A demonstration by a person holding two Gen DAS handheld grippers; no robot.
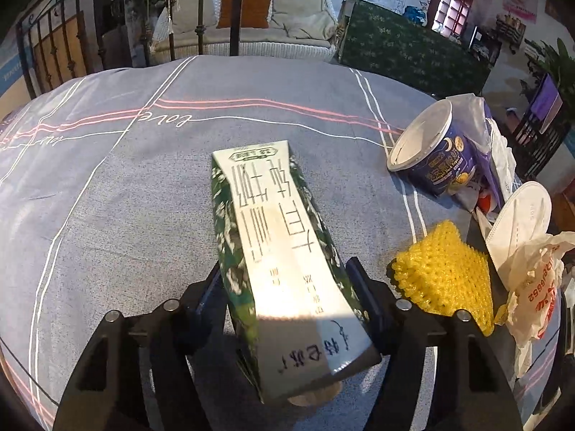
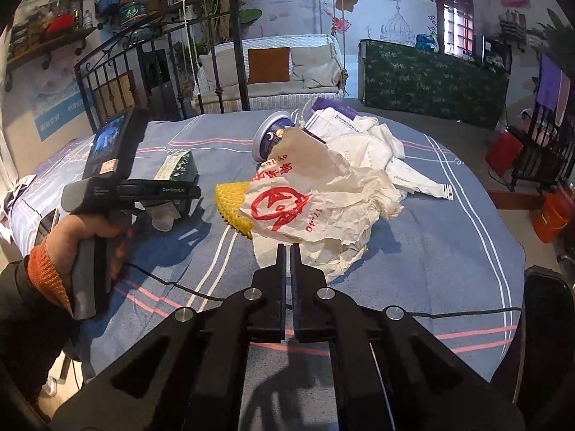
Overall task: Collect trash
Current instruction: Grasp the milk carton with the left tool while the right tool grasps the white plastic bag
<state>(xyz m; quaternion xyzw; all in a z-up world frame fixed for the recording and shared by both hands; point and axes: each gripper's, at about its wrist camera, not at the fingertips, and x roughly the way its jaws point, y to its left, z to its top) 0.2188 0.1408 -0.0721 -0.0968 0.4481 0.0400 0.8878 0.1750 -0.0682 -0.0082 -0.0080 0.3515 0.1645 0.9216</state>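
A green and white milk carton [image 1: 273, 215] lies lengthwise on the grey sheet, and my left gripper [image 1: 285, 283] is shut on its near end, both pads against its sides. In the right wrist view a hand [image 2: 90, 230] holds that gripper over the carton [image 2: 179, 168]. My right gripper [image 2: 289, 248] is nearly closed, its tips pinching the near edge of a crumpled white paper bag [image 2: 309, 201] with red print. A yellow foam net [image 2: 233, 197] lies partly under the bag. Behind it lies a tipped purple paper cup [image 2: 269, 136].
White plastic bags [image 2: 377, 143] and a face mask [image 1: 521, 215] are piled beside the cup [image 1: 427, 151] on the bed sheet [image 1: 125, 197]. A black cable [image 2: 179, 283] runs across the sheet near me. A black iron bed frame [image 2: 143, 54] stands at the far end.
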